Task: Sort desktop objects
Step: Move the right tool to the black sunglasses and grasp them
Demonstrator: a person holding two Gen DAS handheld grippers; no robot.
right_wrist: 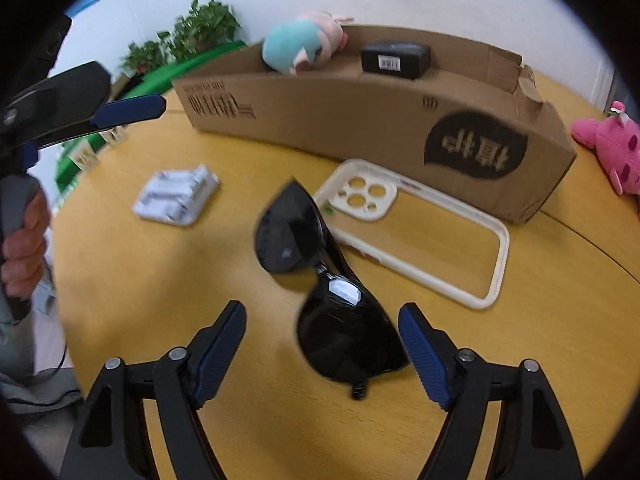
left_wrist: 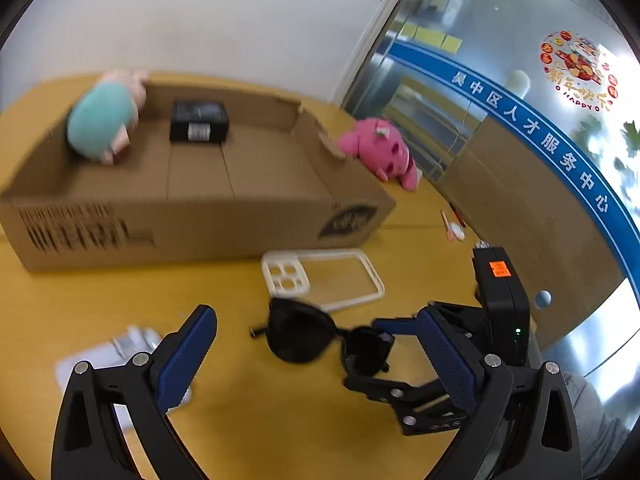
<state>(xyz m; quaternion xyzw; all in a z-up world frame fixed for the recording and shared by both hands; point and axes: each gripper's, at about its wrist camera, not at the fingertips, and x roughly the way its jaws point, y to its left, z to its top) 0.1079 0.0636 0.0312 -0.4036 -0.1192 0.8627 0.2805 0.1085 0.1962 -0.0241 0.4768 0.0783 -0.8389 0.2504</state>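
Black sunglasses [right_wrist: 320, 272] lie on the yellow wooden table [right_wrist: 140, 280], partly over a clear phone case [right_wrist: 496, 240]. My right gripper [right_wrist: 322, 334] is open, its blue pads either side of the near lens. My left gripper [left_wrist: 316, 332] is open above the table, with the sunglasses [left_wrist: 304, 334] between its fingers. The right gripper's finger [left_wrist: 400, 326] reaches the sunglasses from the right in the left wrist view. A cardboard box [left_wrist: 192, 216] holds a teal-pink plush [left_wrist: 108, 120] and a black box [left_wrist: 199, 120].
A pink plush pig [left_wrist: 380, 148] lies right of the cardboard box. A white plastic packet [right_wrist: 176, 196] lies on the table's left. A small white-and-red item [left_wrist: 454, 232] lies near the glass wall. Green plants [right_wrist: 192, 36] stand behind the table.
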